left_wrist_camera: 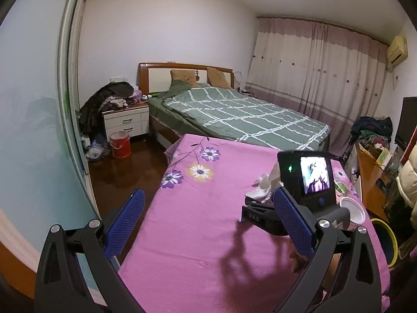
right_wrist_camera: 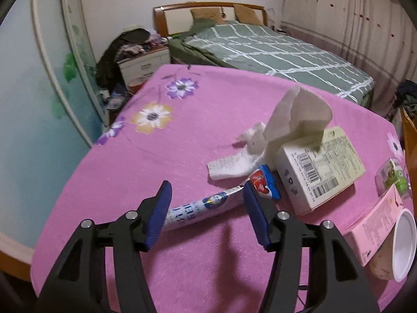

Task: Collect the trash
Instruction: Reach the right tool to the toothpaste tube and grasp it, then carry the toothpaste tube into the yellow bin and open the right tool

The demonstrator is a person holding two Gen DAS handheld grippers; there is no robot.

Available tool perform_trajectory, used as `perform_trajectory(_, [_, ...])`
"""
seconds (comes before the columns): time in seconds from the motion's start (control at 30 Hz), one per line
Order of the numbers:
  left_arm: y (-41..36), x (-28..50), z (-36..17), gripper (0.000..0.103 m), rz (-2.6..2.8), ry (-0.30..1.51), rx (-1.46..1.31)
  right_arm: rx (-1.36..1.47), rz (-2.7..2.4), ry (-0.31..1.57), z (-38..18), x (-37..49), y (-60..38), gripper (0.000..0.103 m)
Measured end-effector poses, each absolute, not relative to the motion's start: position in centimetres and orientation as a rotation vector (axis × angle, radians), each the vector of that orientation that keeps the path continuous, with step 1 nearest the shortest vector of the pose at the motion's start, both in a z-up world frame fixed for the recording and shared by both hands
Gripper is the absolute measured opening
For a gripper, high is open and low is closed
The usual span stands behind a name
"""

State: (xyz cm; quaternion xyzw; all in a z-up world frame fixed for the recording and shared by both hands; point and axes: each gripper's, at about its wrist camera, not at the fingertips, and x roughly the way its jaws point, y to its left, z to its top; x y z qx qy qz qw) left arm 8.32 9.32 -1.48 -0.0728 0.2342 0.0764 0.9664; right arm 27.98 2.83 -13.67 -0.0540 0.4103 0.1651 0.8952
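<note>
Trash lies on a pink flowered cloth [right_wrist_camera: 156,161]. In the right wrist view, my right gripper [right_wrist_camera: 207,210] is open, its blue fingers on either side of a blue-and-white wrapper tube [right_wrist_camera: 198,208] lying on the cloth. Beyond it lie crumpled white tissues [right_wrist_camera: 286,125], a cream carton with barcodes [right_wrist_camera: 320,167], a pink carton [right_wrist_camera: 375,224], a white paper cup [right_wrist_camera: 404,242] and a green-labelled packet [right_wrist_camera: 393,174]. In the left wrist view, my left gripper [left_wrist_camera: 208,224] is open and empty above the cloth [left_wrist_camera: 198,229], left of the right gripper's body [left_wrist_camera: 305,180] and the tissues [left_wrist_camera: 263,182].
A yellow-rimmed bin [left_wrist_camera: 388,242] stands at the cloth's right edge. A green checked bed [left_wrist_camera: 234,114] lies beyond. A white nightstand piled with clothes [left_wrist_camera: 125,120] and a red bucket [left_wrist_camera: 120,144] stand at the back left. A wooden desk with clutter [left_wrist_camera: 372,174] stands at the right.
</note>
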Motion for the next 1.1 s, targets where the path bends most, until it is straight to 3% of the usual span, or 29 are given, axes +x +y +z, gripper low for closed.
perform_trajectory(0.47, [9.6, 8.3, -1.7, 0.098, 0.139, 0.482, -0.170, -0.127, 0.322, 0.930, -16.4, 28.2, 1.3, 0.054])
perform_trajectory(0.5, [9.6, 8.2, -1.8, 0.098, 0.138, 0.482, -0.170, -0.123, 0.335, 0.926, -16.4, 28.0, 1.2, 0.051])
perform_trajectory(0.57, [9.7, 8.4, -1.8, 0.098, 0.139, 0.485, -0.168, -0.106, 0.358, 0.932, -16.3, 27.8, 0.7, 0.029])
perform_trajectory(0.73, [9.7, 8.6, -1.9, 0.098, 0.136, 0.490, -0.174, -0.017, 0.440, 0.918, -15.4, 26.3, -2.4, 0.010])
perform_trajectory(1.1, [8.3, 9.8, -2.8, 0.098, 0.097, 0.522, -0.171, 0.066, 0.532, 0.813, -11.9, 19.6, -10.7, 0.008])
